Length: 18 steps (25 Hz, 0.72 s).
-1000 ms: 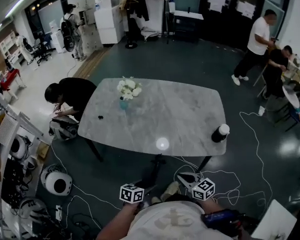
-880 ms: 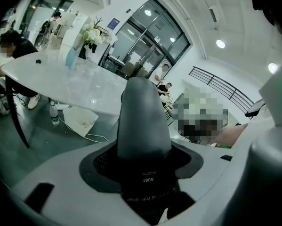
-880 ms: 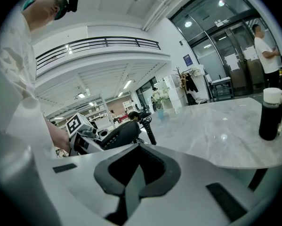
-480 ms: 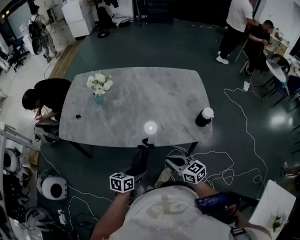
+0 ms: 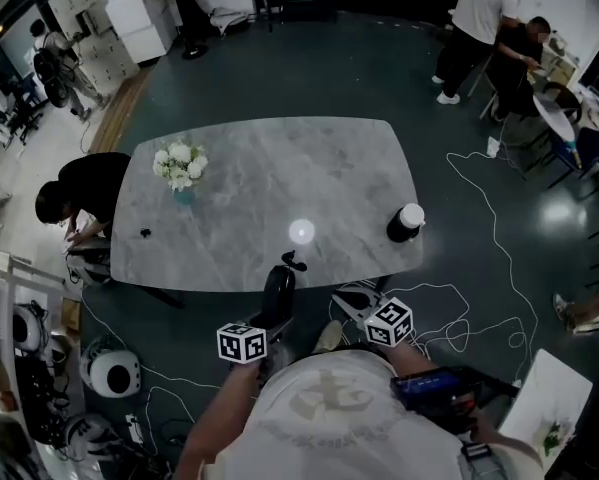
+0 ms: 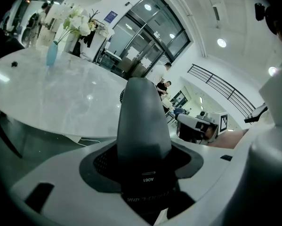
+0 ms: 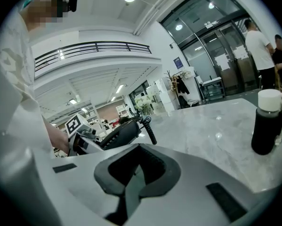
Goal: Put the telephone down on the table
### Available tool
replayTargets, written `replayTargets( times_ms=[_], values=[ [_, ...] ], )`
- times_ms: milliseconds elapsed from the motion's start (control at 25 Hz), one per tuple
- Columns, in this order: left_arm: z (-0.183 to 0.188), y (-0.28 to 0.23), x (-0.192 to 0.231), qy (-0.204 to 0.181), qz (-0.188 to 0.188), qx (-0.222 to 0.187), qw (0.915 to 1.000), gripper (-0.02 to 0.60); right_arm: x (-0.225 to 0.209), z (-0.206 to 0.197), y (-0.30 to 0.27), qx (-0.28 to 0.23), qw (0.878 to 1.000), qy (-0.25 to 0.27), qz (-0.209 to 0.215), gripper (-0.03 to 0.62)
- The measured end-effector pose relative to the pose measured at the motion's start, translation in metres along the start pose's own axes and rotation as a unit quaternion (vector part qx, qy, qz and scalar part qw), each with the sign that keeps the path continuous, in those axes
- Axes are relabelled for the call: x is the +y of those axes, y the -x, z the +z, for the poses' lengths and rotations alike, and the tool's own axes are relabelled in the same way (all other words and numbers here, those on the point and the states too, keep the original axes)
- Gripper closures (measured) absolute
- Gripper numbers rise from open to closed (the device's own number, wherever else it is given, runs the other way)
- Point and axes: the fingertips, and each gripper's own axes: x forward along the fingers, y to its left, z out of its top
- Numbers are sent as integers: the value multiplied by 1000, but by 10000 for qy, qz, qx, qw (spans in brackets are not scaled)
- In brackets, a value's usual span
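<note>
The black telephone handset is clamped in my left gripper, its far end with a curl of cord reaching the near edge of the grey marble table. In the left gripper view the handset stands up from between the jaws of the left gripper and fills the gap. My right gripper hovers just to the right, in front of the table edge, with its fingers drawn together and nothing in them. From the right gripper the handset shows at the left.
A vase of white flowers stands at the table's left, a small dark object near it. A black bottle with a white cap stands at the right edge. A person crouches left of the table. Cables lie on the floor.
Both grippers and the head have come closer to the table. The handset, held the same way, now reaches the near edge. The right gripper moved along beside it.
</note>
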Motion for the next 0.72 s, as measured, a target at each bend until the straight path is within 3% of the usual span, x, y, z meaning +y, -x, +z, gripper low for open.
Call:
replayTargets(
  times_ms=[280,720],
  values=[
    [25,-27,5,-218,165,170,9995,304,-37,14,0,-156,9997,-68,-167,579],
    [64,-58,10,-543,400,267,9974,304,-69,25,-4,-160,9998,-94,-80,579]
  ],
)
